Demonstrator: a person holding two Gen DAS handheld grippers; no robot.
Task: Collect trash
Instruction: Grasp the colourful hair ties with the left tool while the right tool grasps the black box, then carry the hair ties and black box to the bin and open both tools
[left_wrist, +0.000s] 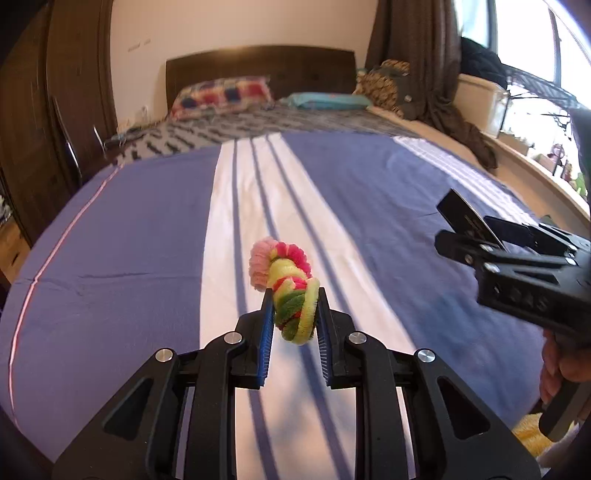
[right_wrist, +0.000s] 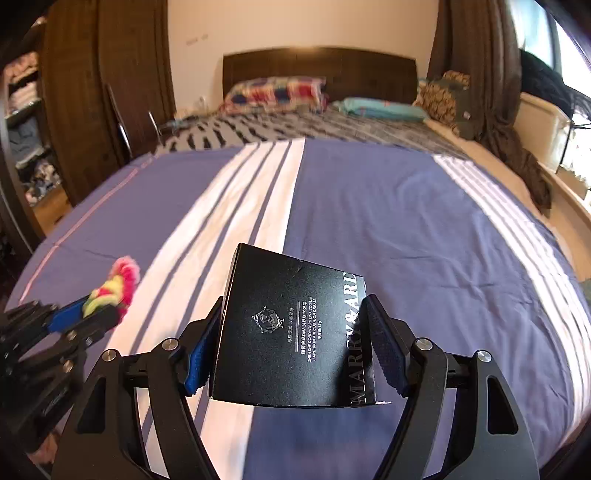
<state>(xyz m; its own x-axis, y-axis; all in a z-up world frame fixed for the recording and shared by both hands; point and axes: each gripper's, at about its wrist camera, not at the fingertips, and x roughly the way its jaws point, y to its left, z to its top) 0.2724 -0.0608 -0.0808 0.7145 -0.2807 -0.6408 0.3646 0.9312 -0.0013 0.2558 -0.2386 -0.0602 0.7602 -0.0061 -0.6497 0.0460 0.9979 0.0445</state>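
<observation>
My left gripper (left_wrist: 294, 295) is shut on a fuzzy pink, yellow and green twisted bundle (left_wrist: 288, 284) and holds it above the bed. The bundle also shows in the right wrist view (right_wrist: 114, 286), at the far left. My right gripper (right_wrist: 291, 314) is shut on a black cosmetics box (right_wrist: 291, 328) with silver print, held above the bed. In the left wrist view the right gripper (left_wrist: 454, 236) sits at the right, with the box (left_wrist: 461, 212) edge-on in it.
A bed with a purple cover with white stripes (left_wrist: 147, 240) fills both views. Pillows (left_wrist: 221, 94) and a dark headboard (left_wrist: 258, 62) lie at the far end. A brown wardrobe (left_wrist: 55, 92) stands left, curtains (left_wrist: 424, 55) and a window right.
</observation>
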